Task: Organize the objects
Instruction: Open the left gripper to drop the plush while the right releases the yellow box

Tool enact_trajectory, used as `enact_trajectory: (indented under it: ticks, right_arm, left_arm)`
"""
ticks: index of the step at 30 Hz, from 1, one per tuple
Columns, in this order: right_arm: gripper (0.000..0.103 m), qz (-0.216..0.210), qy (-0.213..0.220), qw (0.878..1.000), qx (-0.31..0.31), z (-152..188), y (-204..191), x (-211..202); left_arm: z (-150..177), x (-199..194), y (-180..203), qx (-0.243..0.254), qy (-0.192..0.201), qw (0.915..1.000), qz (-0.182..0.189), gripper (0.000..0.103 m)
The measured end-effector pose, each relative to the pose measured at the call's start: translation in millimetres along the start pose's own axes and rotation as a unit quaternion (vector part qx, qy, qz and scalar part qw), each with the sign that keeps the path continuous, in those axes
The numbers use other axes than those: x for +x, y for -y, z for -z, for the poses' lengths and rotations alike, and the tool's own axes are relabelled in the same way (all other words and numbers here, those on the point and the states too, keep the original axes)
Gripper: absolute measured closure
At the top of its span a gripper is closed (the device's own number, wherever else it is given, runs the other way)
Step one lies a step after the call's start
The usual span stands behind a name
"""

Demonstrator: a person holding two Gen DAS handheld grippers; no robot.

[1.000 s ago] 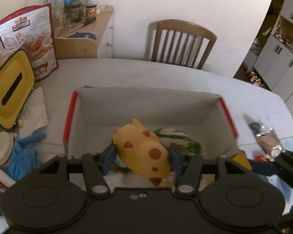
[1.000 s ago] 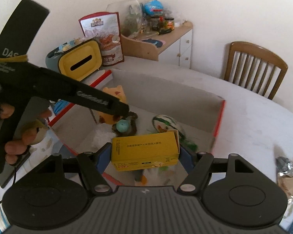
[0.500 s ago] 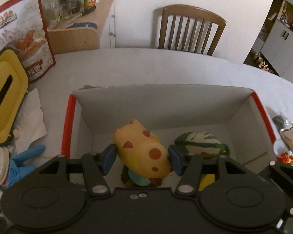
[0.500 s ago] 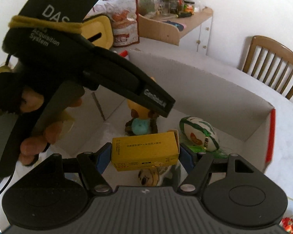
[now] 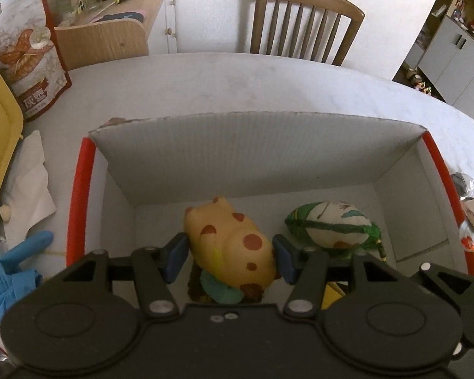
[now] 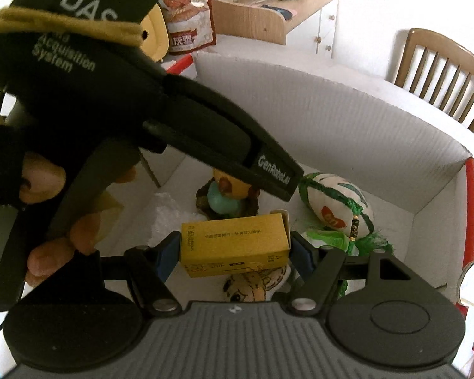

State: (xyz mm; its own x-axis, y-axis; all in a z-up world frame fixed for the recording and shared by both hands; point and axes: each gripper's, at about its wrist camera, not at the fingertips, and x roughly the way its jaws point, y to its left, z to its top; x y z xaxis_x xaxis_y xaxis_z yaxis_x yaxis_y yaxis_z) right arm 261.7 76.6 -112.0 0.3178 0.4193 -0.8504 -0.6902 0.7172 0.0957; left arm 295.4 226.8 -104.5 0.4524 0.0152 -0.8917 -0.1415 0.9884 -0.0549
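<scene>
Left hand-held gripper [image 5: 227, 255] angled steeply down clasping spotted toy [image 5: 230, 243], over box [image 5: 256, 154]

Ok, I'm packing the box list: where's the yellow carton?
In the right wrist view, the yellow carton sits clamped in the right gripper over the cardboard box, near the green-and-white ball.

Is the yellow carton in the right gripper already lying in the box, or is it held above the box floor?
Held above it. The yellow carton sits clamped between the right gripper's pads, with a toy showing beneath it inside the box.
</scene>
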Motion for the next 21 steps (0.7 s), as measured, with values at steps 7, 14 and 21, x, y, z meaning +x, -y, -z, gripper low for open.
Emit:
enact_trajectory:
  ticks: [7, 14, 21]
  right_arm:
    - [0.03, -0.001, -0.02, 1.0, 0.009, 0, 2, 0]
    - [0.027, -0.007, -0.021, 1.0, 0.01, 5, 5, -9]
    - [0.027, -0.012, -0.008, 0.999, 0.035, 15, 18, -28]
  left_arm:
    - [-4, 8, 2, 0.005, -0.014, 0.9999, -0.003, 0.044]
    - [-5, 12, 0, 0.0, -0.024, 0.9997, -0.002, 0.04]
    - [-4, 0, 4, -0.002, -0.012, 0.9999, 0.003, 0.029]
